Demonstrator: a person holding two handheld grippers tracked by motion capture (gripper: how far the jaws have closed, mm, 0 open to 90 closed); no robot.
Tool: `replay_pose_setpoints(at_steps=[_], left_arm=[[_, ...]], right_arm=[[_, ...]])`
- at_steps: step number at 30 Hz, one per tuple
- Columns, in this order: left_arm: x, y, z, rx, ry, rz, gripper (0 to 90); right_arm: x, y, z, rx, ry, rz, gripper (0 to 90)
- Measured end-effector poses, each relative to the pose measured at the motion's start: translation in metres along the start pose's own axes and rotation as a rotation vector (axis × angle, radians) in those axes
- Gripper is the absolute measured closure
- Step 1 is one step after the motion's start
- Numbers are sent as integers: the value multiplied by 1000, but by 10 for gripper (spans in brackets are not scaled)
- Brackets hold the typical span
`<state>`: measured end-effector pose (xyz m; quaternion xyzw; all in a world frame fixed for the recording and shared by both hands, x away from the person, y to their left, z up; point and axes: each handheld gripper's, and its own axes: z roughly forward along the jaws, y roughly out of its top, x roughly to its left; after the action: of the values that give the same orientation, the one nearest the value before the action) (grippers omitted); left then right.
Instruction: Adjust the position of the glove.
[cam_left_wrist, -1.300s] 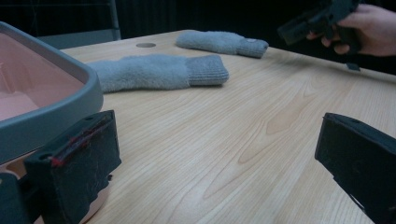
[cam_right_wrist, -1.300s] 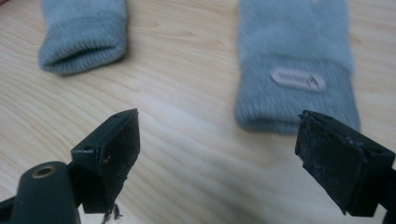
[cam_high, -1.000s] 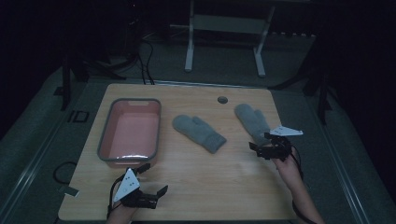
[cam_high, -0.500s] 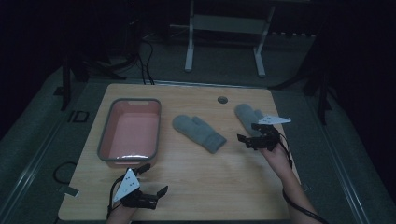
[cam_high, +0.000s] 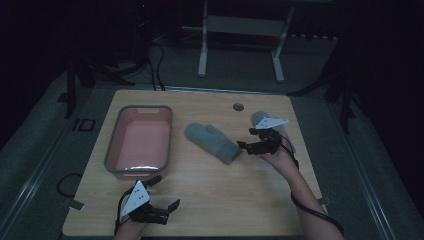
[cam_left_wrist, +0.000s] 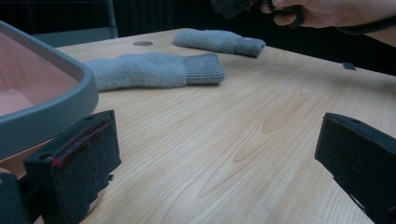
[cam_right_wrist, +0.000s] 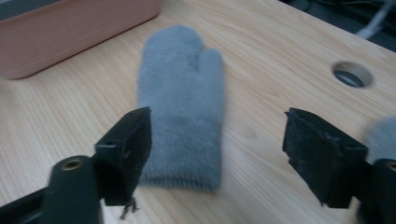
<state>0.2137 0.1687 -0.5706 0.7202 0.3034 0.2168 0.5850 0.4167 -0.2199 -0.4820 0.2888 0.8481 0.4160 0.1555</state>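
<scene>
Two grey mittens lie on the wooden table. The middle mitten (cam_high: 212, 141) (cam_right_wrist: 184, 98) (cam_left_wrist: 154, 70) points its cuff toward my right gripper (cam_high: 246, 146) (cam_right_wrist: 219, 149). That gripper hovers open just off the cuff. Its jaws have just been closing a little, and nothing is pressed between them. The second mitten (cam_high: 259, 118) (cam_left_wrist: 219, 41) (cam_right_wrist: 380, 137) lies behind the right gripper, partly hidden by its grey plate. My left gripper (cam_high: 165, 194) (cam_left_wrist: 217, 168) rests open and empty near the front edge, beside the pink tub (cam_high: 112, 152) (cam_left_wrist: 56, 93) (cam_right_wrist: 70, 28).
A round cable hole (cam_high: 238, 107) (cam_right_wrist: 352, 74) (cam_left_wrist: 142, 43) sits in the table's far side. The tub holds nothing that I can see. Bare wood spans the front between the grippers. Dark floor, cables and a stand's legs (cam_high: 202, 55) lie beyond the table.
My right gripper has moved left, from beside the far mitten to the cuff of the middle mitten. The left gripper has stayed put.
</scene>
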Motion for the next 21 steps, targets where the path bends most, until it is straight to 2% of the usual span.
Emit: replay_pose_setpoints(at_steps=[3,9,10,13,20,21], left_arm=[[0,0,0,-2,0,5,2],[0,1,0,-2,-1,7,3],[0,1,0,-2,-1,7,2],[-1,0,0,-2,-3,12,2],[-2,1,1,-3,-10,15,2],[-2,1,1,-6,-10,13,2]], right_arm=[[4,6,14,28,31,-40,305],[8,14,44,64,90,-78,363],[8,14,44,64,90,-78,363],[13,18,61,79,110,-120,394],[17,26,86,117,155,-146,429],[18,27,90,127,148,-154,431]])
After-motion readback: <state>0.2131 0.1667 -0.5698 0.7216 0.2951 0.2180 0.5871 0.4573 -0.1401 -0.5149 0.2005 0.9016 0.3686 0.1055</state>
